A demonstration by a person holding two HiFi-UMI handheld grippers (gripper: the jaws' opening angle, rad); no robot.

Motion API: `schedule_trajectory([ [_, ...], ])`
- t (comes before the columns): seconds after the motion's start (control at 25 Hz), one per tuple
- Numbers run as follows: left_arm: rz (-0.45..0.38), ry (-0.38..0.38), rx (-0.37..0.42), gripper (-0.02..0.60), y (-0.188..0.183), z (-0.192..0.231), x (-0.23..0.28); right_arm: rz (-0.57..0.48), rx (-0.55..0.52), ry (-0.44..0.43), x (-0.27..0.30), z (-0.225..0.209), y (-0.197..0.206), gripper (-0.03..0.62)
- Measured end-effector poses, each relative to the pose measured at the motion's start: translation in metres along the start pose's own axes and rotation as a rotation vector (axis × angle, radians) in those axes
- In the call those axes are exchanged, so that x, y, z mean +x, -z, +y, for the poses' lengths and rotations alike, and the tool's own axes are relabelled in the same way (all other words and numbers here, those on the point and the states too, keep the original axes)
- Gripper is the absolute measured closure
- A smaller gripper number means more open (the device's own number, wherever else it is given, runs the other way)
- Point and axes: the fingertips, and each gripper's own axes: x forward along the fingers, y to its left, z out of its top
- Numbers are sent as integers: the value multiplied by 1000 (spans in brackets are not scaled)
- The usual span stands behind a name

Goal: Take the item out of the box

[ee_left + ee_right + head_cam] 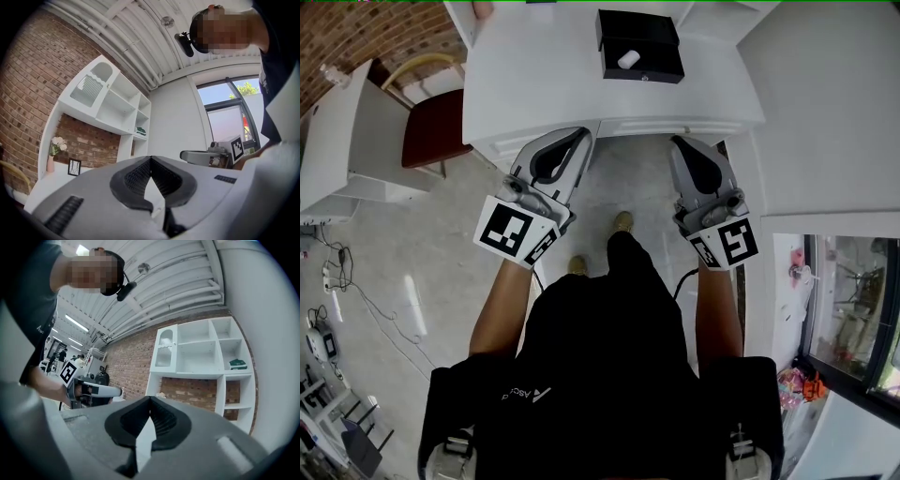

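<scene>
An open black box (639, 45) sits on the white table (534, 84) near its far side, with a small white item (628, 58) lying in it. My left gripper (579, 134) and right gripper (679, 142) hover side by side below the table's near edge, tips pointing toward the table and well short of the box. Both are shut with nothing between the jaws. In the left gripper view the left gripper (150, 158) points up at a wall and the box is out of sight. The right gripper (150, 398) likewise faces shelves, not the box.
A chair with a red seat (436, 127) stands at the table's left, beside a white desk (347, 141). A white counter (825, 112) runs along the right. Cables (337, 281) trail over the floor at left. A white shelf unit (206, 352) stands against the brick wall.
</scene>
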Motion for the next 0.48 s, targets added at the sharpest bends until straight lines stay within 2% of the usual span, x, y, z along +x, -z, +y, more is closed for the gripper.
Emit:
schedule_trajectory([
  [0.24,33,-12,14,582,19,28,42,20,-44,-13,26,-42,27,592],
  [0.48,90,-29,41,581,42,59,120,27,-73,-36,58,-118,49,592],
])
